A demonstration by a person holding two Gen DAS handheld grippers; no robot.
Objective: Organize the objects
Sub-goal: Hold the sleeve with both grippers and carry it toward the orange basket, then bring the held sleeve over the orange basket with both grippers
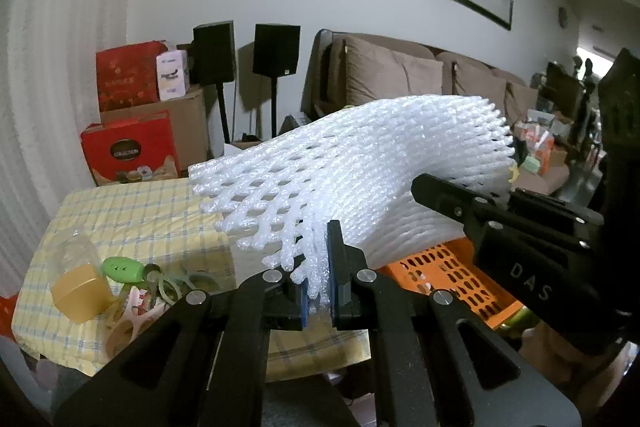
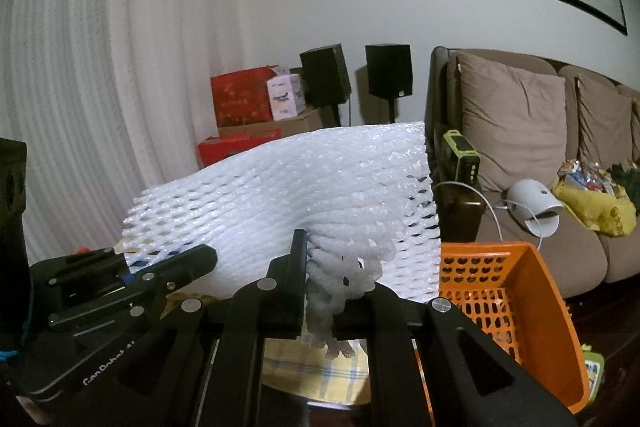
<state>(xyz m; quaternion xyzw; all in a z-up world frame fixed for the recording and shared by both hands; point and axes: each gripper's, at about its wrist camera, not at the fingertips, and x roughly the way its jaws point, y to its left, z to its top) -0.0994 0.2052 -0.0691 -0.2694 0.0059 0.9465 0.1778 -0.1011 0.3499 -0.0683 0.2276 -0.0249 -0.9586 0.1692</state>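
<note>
A white foam mesh sleeve (image 1: 352, 171) is held up in the air between both grippers, above the table. My left gripper (image 1: 324, 291) is shut on its near left corner. My right gripper (image 2: 324, 291) is shut on a bunched edge of the same sleeve (image 2: 288, 187). The right gripper's body (image 1: 520, 227) shows at the right of the left wrist view, and the left gripper's body (image 2: 128, 279) shows at the left of the right wrist view. An orange perforated basket (image 2: 508, 291) sits under and right of the sleeve; it also shows in the left wrist view (image 1: 448, 271).
A table with a yellow checked cloth (image 1: 132, 211) holds small items at its left: a translucent yellow box (image 1: 80, 291), a green gadget (image 1: 122, 269), rings and tape. Red boxes (image 1: 128, 151), speakers and a brown sofa (image 2: 520, 131) stand behind.
</note>
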